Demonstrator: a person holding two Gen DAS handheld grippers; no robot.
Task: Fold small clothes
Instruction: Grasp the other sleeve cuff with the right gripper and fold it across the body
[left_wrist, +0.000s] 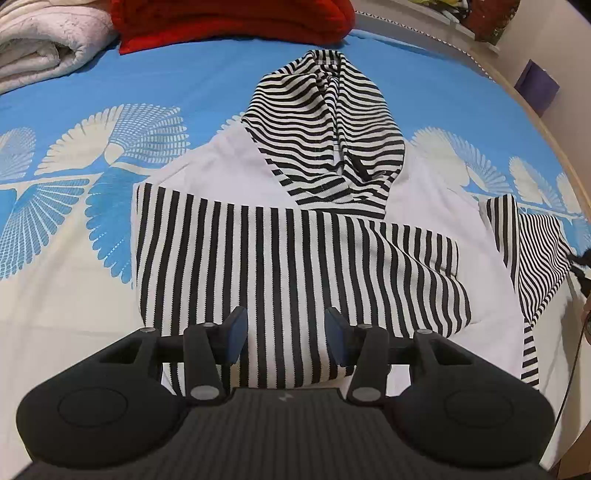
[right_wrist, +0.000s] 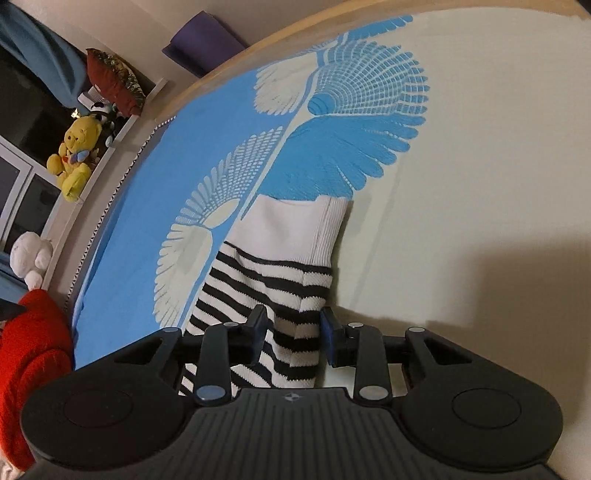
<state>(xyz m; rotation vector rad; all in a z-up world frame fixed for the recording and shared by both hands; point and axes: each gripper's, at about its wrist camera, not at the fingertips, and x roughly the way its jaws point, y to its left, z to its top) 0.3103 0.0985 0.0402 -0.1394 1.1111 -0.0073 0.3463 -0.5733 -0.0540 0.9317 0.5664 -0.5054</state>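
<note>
left tongs (left_wrist: 285, 338) parted, right tongs (right_wrist: 293, 338) parted

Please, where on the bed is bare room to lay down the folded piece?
Bare bedspread lies left of the striped hoodie, below the white blanket. More shows beyond the sleeve cuff, toward the bed's edge. The top is crowded by the red cloth.

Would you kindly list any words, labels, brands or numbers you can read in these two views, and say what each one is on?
No readable words or numbers in either view.
Left hand-held gripper: a small pale mark on its ribbed body, too small to read.
Right hand-held gripper: a small round emblem, no letters legible.
Striped hoodie: no label showing.
</note>
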